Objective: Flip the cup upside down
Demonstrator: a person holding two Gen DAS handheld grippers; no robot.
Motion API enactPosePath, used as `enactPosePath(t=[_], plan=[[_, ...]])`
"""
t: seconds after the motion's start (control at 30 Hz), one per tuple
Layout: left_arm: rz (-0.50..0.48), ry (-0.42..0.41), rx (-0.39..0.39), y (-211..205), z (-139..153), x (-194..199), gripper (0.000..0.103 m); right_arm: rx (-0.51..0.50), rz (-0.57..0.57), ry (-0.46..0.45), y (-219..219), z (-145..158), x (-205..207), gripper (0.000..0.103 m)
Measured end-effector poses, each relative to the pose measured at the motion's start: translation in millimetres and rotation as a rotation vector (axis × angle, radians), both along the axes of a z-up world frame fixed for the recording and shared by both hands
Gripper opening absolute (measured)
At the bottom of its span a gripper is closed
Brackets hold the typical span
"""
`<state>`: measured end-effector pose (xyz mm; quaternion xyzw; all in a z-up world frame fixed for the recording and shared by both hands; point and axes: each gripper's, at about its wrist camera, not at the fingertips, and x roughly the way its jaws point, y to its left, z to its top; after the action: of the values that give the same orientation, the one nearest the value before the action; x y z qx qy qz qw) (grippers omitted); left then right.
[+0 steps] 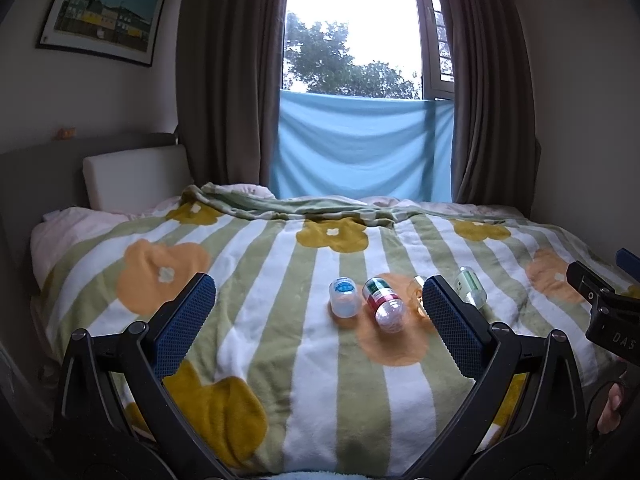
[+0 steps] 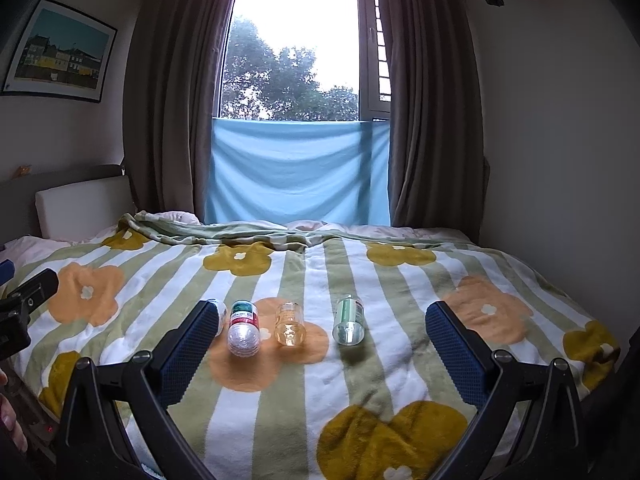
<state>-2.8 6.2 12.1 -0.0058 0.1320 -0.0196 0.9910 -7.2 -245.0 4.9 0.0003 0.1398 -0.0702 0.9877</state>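
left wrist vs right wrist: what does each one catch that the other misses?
Left wrist only: the blue-label cup in full, standing mouth down; the right gripper enters at its right edge.

Right wrist only: the amber cup unobstructed and the green cup whole, both lying down; the left gripper enters at its left edge.

Both: the red-label cup on its side, the blanket, window, picture, and an open, empty gripper: left, right.

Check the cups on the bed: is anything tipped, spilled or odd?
Three cups lie tipped on the blanket: the red-green cup, the amber cup and the pale green cup. The blue-label cup stands. No spill is visible.
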Motion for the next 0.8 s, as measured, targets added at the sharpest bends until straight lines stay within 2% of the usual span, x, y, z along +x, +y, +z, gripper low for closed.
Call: enactPosePath(t=[0.8], plan=[[-0.010,0.003,0.004,-3.4,-0.6,-1.0,0.103,0.006,0.018,-0.006,7.3,-5.7,-2.9,0.103]])
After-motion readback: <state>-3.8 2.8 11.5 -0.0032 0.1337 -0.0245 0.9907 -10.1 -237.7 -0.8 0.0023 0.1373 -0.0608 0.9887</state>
